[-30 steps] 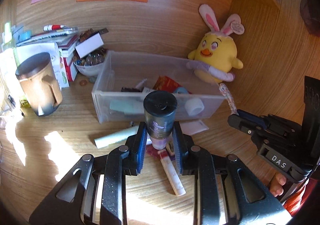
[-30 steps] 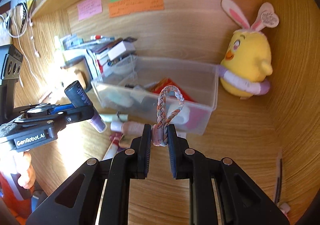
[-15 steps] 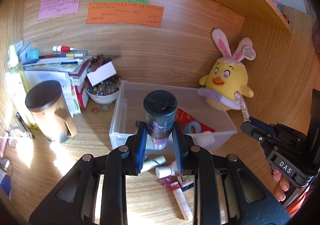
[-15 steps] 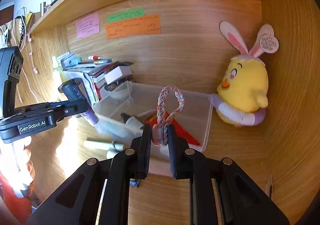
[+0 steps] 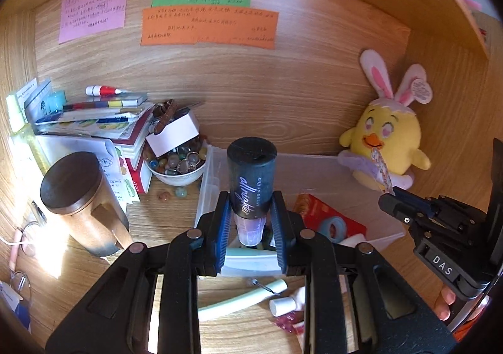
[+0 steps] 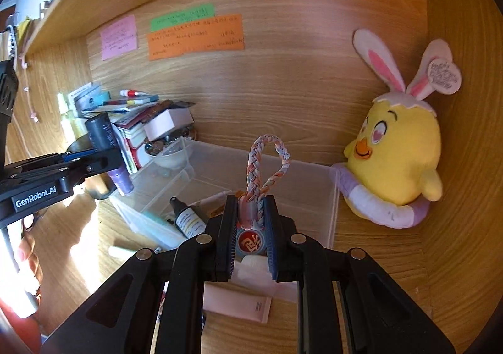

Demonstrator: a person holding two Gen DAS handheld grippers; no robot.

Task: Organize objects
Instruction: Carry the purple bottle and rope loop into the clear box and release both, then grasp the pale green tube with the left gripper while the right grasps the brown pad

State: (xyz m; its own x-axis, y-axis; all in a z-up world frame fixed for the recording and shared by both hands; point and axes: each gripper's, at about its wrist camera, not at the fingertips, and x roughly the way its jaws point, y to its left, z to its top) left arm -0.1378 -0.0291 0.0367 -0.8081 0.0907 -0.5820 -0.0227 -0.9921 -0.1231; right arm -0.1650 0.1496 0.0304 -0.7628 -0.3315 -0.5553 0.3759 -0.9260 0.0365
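My left gripper (image 5: 251,222) is shut on a cosmetic bottle (image 5: 251,178) with a black cap and a pale purple body, held upright over the near left part of the clear plastic bin (image 5: 209,184). My right gripper (image 6: 250,215) is shut on a braided pastel loop (image 6: 267,162), a bracelet or hair tie, that stands up above the bin (image 6: 333,203). The bin holds a small spray bottle (image 6: 188,222), a red packet (image 5: 323,212), a tape roll (image 5: 334,226) and other small items. In the right wrist view the left gripper (image 6: 107,160) and its bottle (image 6: 102,132) hang at the left.
A yellow chick plush (image 6: 396,152) sits right of the bin. A lidded brown mug (image 5: 85,209), a bowl of beads (image 5: 176,165) and stacked books (image 5: 103,121) stand at the left. Tubes (image 5: 242,300) and a pink tube (image 6: 239,305) lie before the bin.
Both grippers have risen and moved in over the bin, each keeping its hold. The bin and plush now sit lower and nearer in both views.
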